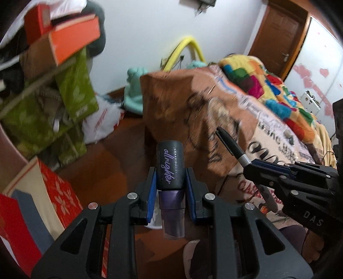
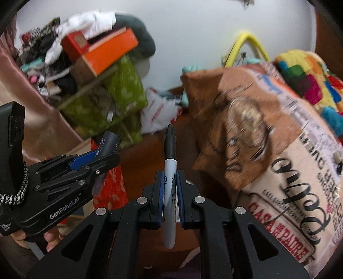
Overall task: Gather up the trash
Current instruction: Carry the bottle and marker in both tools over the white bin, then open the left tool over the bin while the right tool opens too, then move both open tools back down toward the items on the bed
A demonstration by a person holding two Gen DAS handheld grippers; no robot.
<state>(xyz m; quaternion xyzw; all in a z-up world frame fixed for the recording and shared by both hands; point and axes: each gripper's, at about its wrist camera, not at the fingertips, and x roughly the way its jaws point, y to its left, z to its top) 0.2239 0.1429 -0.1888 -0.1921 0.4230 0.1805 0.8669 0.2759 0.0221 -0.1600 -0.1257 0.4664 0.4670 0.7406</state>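
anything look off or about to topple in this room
Yes: on the shelf by the wall, the orange box lies tilted and juts past the edge, with clothes heaped loosely above it. Nothing looks spilled. Both held items sit straight: the left gripper clamps the setting spray bottle, the right gripper the black marker.

The bed (image 1: 246, 120) stands right of the stacked boxes (image 1: 64, 40), with a plastic bag (image 1: 100, 122) on the floor between them.
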